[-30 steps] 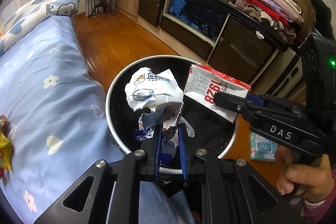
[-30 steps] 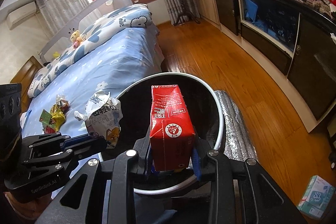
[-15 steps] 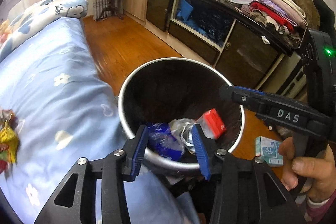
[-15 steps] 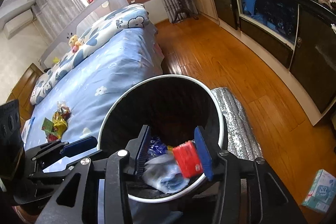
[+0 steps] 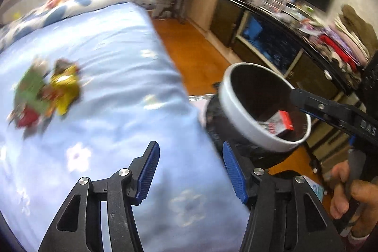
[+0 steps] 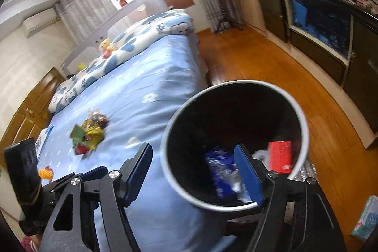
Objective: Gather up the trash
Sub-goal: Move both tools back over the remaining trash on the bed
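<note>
A white-rimmed black trash bin [image 5: 238, 100] [image 6: 304, 131] stands beside the bed. Inside lie a red carton [image 5: 284, 121] [image 6: 280, 156] and a blue wrapper [image 6: 219, 169]. A pile of green, yellow and red snack wrappers [image 5: 45, 91] [image 6: 88, 134] lies on the blue bedsheet. My left gripper [image 5: 189, 171] is open and empty above the bed edge, left of the bin. My right gripper [image 6: 193, 176] is open and empty, straddling the bin's near rim; its finger shows in the left wrist view [image 5: 319, 108].
The bed [image 5: 106, 51] [image 6: 146, 77] has a blue floral sheet with a folded quilt and soft toys at its head. A dark cabinet [image 6: 330, 27] with piled clothes [image 5: 342, 39] lines the right wall. A tissue pack [image 6: 365, 219] lies on the wooden floor.
Both grippers opened and dropped the crumpled white wrapper and the red carton into the bin. Both have since swung left, away from the bin and toward the bed.
</note>
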The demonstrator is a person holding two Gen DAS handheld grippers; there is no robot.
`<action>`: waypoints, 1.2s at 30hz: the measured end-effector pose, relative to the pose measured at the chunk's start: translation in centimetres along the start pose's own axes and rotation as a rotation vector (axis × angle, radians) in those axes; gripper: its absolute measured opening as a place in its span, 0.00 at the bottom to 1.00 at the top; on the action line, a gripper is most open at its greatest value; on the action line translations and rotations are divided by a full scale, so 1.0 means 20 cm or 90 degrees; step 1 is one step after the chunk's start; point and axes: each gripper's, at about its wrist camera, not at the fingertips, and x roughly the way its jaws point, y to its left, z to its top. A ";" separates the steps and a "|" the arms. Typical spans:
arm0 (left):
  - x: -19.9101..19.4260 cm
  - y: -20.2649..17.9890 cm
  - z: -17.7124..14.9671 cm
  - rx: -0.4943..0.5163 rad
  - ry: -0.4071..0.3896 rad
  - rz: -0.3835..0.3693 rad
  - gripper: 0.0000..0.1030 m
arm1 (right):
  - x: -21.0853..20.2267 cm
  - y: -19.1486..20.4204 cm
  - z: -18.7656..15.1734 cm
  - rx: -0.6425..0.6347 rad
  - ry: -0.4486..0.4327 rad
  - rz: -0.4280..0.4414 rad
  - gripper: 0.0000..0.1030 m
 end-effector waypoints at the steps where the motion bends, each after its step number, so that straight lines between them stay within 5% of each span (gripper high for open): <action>1: -0.02 0.04 -0.02 -0.010 -0.002 0.008 0.54 | 0.02 0.04 -0.01 -0.008 0.003 0.007 0.73; 22: -0.47 0.51 -0.30 -0.185 -0.041 0.128 0.54 | 0.35 0.64 -0.17 -0.109 0.075 0.111 0.73; 36: -0.49 0.61 -0.27 -0.215 -0.042 0.166 0.55 | 0.53 0.80 -0.17 -0.132 0.094 0.142 0.73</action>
